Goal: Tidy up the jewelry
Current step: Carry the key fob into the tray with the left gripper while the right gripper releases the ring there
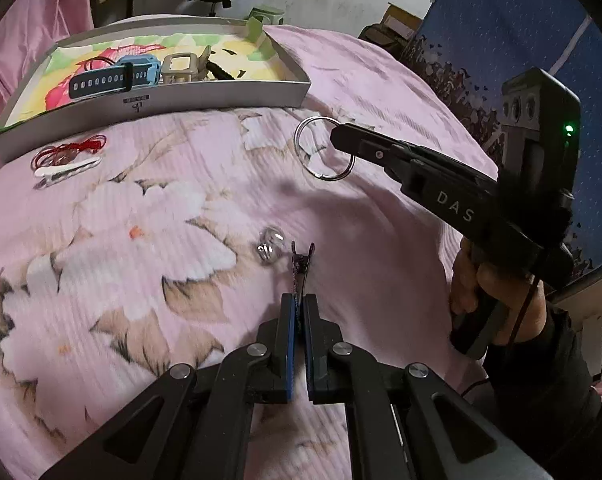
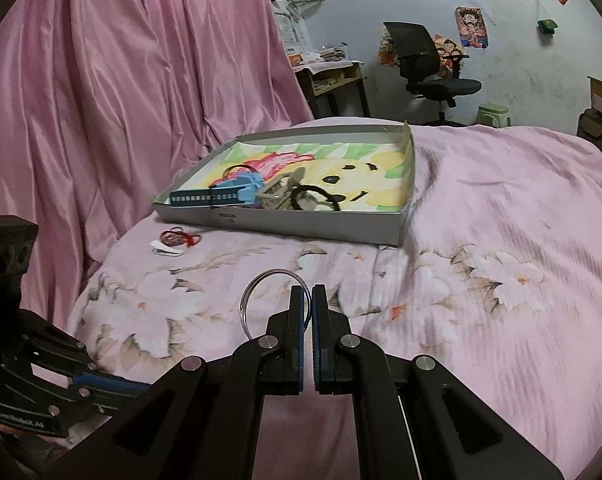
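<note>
Pink bedspread (image 2: 501, 280), left tongs (image 1: 299, 300) pinching hair clip (image 1: 301, 264), right tongs (image 2: 311, 292) pinching ring (image 2: 261, 288)

left tongs (image 1: 299, 300) clamp dark clip (image 1: 301, 264) | right tongs (image 1: 335, 136) grip ring (image 1: 323, 148)

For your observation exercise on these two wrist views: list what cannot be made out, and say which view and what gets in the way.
- Dark clip, left wrist view: its rear end is hidden between the left gripper jaws.
- Silver ring, right wrist view: its right side is hidden behind the right gripper.
- Small clear object, left wrist view: blurred, cannot be identified.
- Box label, both views: print too small to read.
</note>
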Motion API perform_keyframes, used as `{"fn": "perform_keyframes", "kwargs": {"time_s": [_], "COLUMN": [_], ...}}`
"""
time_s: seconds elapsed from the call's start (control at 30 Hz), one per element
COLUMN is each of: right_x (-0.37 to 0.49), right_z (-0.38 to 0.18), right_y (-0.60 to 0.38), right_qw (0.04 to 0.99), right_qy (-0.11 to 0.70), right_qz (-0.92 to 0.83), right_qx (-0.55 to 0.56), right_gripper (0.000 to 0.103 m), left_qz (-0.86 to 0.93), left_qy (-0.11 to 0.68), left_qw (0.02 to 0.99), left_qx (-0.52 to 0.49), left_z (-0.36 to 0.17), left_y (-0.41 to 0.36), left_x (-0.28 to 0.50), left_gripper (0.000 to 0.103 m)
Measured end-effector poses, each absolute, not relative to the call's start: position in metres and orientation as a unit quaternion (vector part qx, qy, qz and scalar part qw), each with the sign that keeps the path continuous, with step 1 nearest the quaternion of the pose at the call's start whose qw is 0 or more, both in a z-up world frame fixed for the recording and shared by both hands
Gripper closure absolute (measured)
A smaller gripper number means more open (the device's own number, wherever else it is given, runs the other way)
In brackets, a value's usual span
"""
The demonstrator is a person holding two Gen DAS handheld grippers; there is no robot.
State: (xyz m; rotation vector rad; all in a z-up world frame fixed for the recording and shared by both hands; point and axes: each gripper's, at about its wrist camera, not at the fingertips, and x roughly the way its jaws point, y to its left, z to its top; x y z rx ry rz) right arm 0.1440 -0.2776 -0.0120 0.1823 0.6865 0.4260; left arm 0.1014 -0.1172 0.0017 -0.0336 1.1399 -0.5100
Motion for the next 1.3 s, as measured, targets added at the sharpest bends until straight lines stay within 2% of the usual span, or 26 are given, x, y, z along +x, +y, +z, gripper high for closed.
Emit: {"fn": "perform_keyframes", "kwargs": {"time_s": [0.43,0.73,1.0,1.3], "right_x": [0.126,0.180,0.248,0.276], "right_z": [0.001,0.029,0.006,-0.028], "right_y": [-0.276,-0.274,-0.262,-0.249], "right_qw": [0.919,0.940,0.935,0.919], "right_qy": [0.311,0.265,0.285,0.336], "right_qz": [0.222,0.187,0.168,0.159], "right_qx": [0.102,0.106,0.126,0.133], "right_gripper": [0.100,0.100,0.100,0.100], "left_qz": [-0.197,-0.132,-0.108,-0.105], "left_qy": [0.472,0.396,0.408,0.428], "left_qw": [0.859,0.907,0.904,0.895], "left_qx": [-0.019,-0.052,-0.070,-0.072], "left_z": [0.040,0.048,0.027,0.009], "left_y": [-0.109,-0.093,-0.082,-0.085], "left_x": [0.114,0.185,0.248,0.268], "left_gripper": [0.099,0.099,0.099,0.098]}}
